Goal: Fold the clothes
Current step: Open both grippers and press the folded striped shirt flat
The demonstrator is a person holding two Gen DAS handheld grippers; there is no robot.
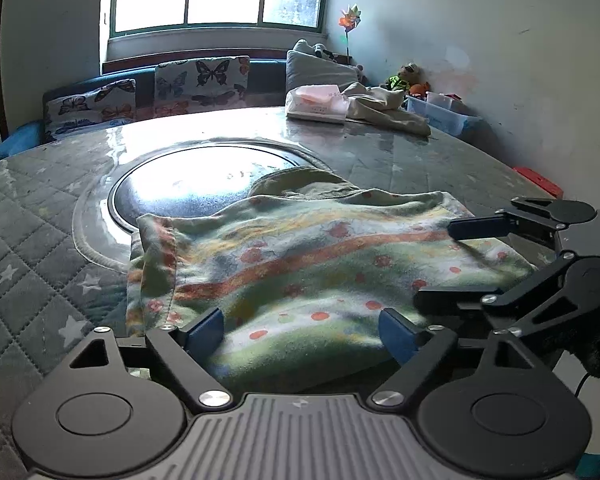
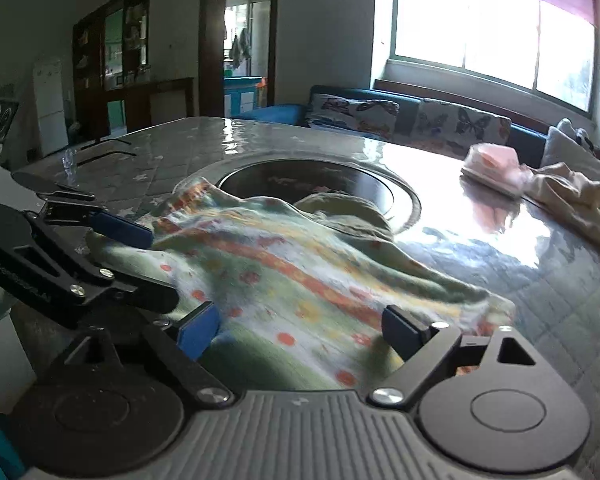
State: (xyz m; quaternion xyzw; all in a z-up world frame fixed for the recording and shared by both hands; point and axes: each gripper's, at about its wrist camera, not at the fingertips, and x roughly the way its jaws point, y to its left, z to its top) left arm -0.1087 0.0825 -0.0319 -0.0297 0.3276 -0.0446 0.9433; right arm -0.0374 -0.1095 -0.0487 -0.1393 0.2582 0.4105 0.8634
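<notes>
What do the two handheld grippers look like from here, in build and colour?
Both match: the left gripper and right gripper have black linkage arms on round black pivot discs, silver screw heads, blue fingertip pads and a ribbed grey body. A thin black cable shows by the right gripper in the left view. Faint lettering on one arm is unreadable.

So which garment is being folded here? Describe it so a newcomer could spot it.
Start at the table with the round dark inset. The garment lies at the near edge, partly over that inset, between both open grippers. Unlike the plain beige cloth at the far side, it is pale green with orange stripes and red dots.
</notes>
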